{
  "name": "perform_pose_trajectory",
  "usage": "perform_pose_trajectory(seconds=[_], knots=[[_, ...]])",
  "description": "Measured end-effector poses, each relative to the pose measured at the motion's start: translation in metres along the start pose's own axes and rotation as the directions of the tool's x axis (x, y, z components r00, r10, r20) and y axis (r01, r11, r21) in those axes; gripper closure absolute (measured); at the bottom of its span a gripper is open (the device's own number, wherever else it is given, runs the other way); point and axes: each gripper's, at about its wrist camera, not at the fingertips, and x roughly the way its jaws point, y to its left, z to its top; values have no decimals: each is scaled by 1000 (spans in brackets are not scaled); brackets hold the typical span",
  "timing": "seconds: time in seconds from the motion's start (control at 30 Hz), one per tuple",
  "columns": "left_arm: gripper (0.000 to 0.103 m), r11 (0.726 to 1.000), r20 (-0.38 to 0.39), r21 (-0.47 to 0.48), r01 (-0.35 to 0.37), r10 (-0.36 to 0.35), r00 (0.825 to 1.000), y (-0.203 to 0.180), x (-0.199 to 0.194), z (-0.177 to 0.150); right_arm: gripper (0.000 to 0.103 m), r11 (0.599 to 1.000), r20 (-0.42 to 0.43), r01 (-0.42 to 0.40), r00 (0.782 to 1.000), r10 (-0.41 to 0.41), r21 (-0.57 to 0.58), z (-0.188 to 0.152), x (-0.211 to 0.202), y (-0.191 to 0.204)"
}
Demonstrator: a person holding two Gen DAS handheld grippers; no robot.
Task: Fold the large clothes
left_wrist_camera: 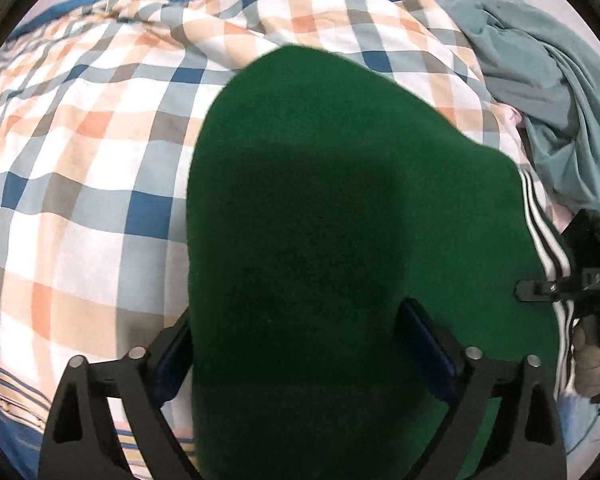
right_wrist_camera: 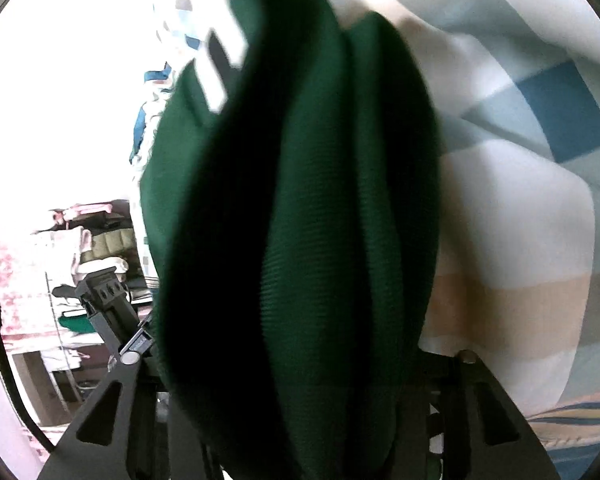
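We're working on a bed w/ a checked quilt (left_wrist_camera: 80, 128); the green garment (left_wrist_camera: 320, 240), white stripes down one side, lies spread on that quilt toward the bed's near edge; a grey-blue garment (left_wrist_camera: 540, 60) sits heaped at the far right corner.

Left gripper (left_wrist_camera: 296, 344): fingers wide apart, the green cloth running between them; pads don't look pressed on it, so we read it as let go or nearly. Right gripper (right_wrist_camera: 296, 360): bunched folds of the same cloth fill the space between its fingers; the view is blurred and the pads are buried, so we can't tell whether it's pinching or merely straddling, prob. a loose hold at best.

Risks from here, as we judge it: if the right side slips while the left is free, the fold collapses and the striped edge skews; bunched layers in the right gripper may drag the lower layer along, leaving creases; the soft, lumpy quilt gives no flat base, so edges may not line up; either finger could also snag the quilt itself and lift it w/ the garment.
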Motion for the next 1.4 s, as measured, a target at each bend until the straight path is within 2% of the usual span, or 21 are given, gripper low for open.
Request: perform_pose_trajectory(seconds=[0.07, 0.1, 0.17, 0.2, 0.23, 0.3, 0.37, 0.4, 0.47, 0.53, 0.57, 0.6, 0.77, 0.83, 0.97, 1.07, 1.27, 1.4], knots=[[4, 1000, 17, -3, -9, 9, 1000, -1, -1, -1, 37, 998, 27, 67, 997, -67, -9, -8, -6, 8], [4, 1000, 7, -8, -20, 20, 1000, -2, -5, 0, 29, 992, 49, 122, 991, -121, -23, -10, -11, 17], [5, 998, -4, -27, -59, 59, 998, -8, -18, -1, 19, 949, 130, 303, 948, -291, -83, -26, -22, 38], [5, 996, -2, -27, -80, 80, 997, -10, -25, 0, 18, 912, 181, 395, 910, -373, -108, -38, -27, 54], [5, 990, 11, -12, -143, 143, 990, -16, -36, 0, 18, 864, 229, 488, 862, -453, -126, -43, -33, 64], [4, 975, 75, 19, -223, 221, 972, -32, -60, -2, 18, 755, 309, 641, 752, -582, -141, -59, -41, 72], [4, 956, 92, 13, -292, 290, 953, -43, -80, -10, 18, 653, 364, 745, 651, -666, -139, -75, -40, 97], [3, 952, 94, 3, -306, 304, 948, -49, -92, -17, 17, 608, 399, 783, 604, -690, -134, -90, -50, 87], [3, 943, 98, -25, -332, 333, 938, -59, -118, -31, 17, 571, 431, 813, 557, -710, -111, -121, -57, 105], [3, 935, 110, -21, -354, 354, 929, -74, -150, -43, 17, 555, 451, 828, 528, -720, -83, -151, -85, 127], [3, 930, 122, -16, -367, 366, 923, -83, -167, -48, 17, 561, 454, 824, 530, -716, -78, -166, -104, 124], [3, 932, 133, -17, -361, 360, 923, -92, -179, -49, 17, 569, 457, 820, 533, -712, -70, -184, -121, 124], [3, 938, 182, -30, -346, 345, 921, -137, -261, -68, 16, 566, 494, 823, 510, -704, -42, -250, -181, 153], [3, 938, 198, -29, -346, 345, 917, -154, -289, -72, 16, 559, 522, 828, 492, -697, -34, -279, -208, 172], [3, 932, 236, -24, -361, 356, 904, -185, -352, -87, 16, 571, 578, 821, 482, -658, -34, -343, -261, 226], [3, 930, 266, -12, -367, 357, 895, -208, -406, -104, 16, 569, 614, 822, 466, -637, -33, -387, -299, 254], [3, 932, 310, 4, -362, 343, 887, -243, -487, -135, 16, 576, 688, 817, 434, -581, -28, -478, -375, 311], [3, 938, 330, -18, -345, 332, 884, -262, -538, -155, 16, 582, 715, 812, 431, -551, -41, -530, -416, 338]])
